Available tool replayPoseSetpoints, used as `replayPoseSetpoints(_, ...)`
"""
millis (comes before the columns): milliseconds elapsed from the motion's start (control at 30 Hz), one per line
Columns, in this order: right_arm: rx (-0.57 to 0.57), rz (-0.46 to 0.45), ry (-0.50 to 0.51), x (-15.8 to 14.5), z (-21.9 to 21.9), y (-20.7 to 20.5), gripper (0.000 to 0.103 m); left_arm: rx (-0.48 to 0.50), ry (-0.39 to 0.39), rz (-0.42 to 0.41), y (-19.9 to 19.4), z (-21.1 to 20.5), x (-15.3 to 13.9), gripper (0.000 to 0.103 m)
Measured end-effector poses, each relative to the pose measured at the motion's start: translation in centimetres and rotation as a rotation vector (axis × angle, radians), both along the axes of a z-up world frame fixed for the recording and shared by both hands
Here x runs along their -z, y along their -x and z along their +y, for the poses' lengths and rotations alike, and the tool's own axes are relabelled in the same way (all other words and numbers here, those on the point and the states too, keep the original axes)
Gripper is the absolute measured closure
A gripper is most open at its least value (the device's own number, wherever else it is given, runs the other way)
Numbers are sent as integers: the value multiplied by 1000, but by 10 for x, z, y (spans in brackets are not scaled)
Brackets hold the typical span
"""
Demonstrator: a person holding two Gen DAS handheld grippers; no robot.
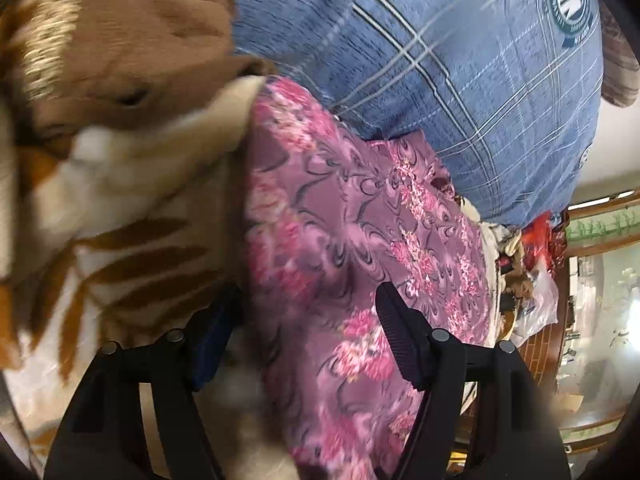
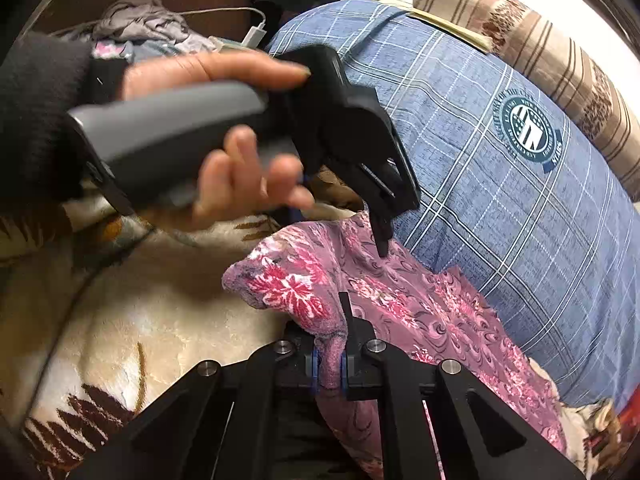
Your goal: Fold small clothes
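Observation:
A small pink and purple flowered garment (image 1: 352, 232) lies on a cream blanket with brown leaf print (image 1: 132, 264), against a blue plaid pillow (image 1: 460, 92). My left gripper (image 1: 308, 320) is open, its fingers just above the garment's near part, holding nothing. In the right wrist view the garment (image 2: 400, 304) lies crumpled, and my right gripper (image 2: 330, 364) is shut on a bunched fold of it. The left gripper (image 2: 380, 240) also shows there, held in a hand, its tip down on the garment's far edge.
A brown plush blanket heap (image 1: 132, 40) lies at the far left. A striped beige pillow (image 2: 560, 64) sits behind the blue one (image 2: 500, 168). Grey clothes (image 2: 140, 20) and a white charger cable (image 2: 252, 32) lie at the back. Bags and clutter (image 1: 532, 272) sit beside the bed.

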State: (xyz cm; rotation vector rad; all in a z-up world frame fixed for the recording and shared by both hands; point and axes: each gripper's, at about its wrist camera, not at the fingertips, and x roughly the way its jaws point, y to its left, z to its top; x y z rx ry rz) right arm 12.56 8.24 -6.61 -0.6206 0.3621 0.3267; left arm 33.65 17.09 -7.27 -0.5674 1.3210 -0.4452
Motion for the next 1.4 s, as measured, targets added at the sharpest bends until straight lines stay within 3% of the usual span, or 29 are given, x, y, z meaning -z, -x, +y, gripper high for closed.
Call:
replayPoseSetpoints(67, 2, 3, -16, -1, -5, -1, 97, 7, -17, -20, -4, -7, -4, 50)
replayPoseSetpoints(100, 3, 8, -25, -2, -8, -3, 97, 13, -33, -24, -5, -10, -7, 75)
replayPoseSetpoints(167, 10, 14, -47, -3, -13, -3, 97, 18, -109, -34, -8, -17, -13, 95)
replayPoseSetpoints(367, 39, 44, -165, -13, -37, -5, 97, 15, -191, -102, -3, -33, -42, 96)
replayPoseSetpoints(567, 79, 77, -319, -29, -71, -3, 97, 10, -210, -138, -1, -54, -71, 96)
replayPoseSetpoints(933, 174, 87, -546, -53, -155, 9, 97, 59, -260, -232, 12, -142, -115, 96)
replayPoseSetpoints(1400, 310, 136, -849, -39, -286, 23, 98, 190, -341, -260, 28, -290, -112, 96)
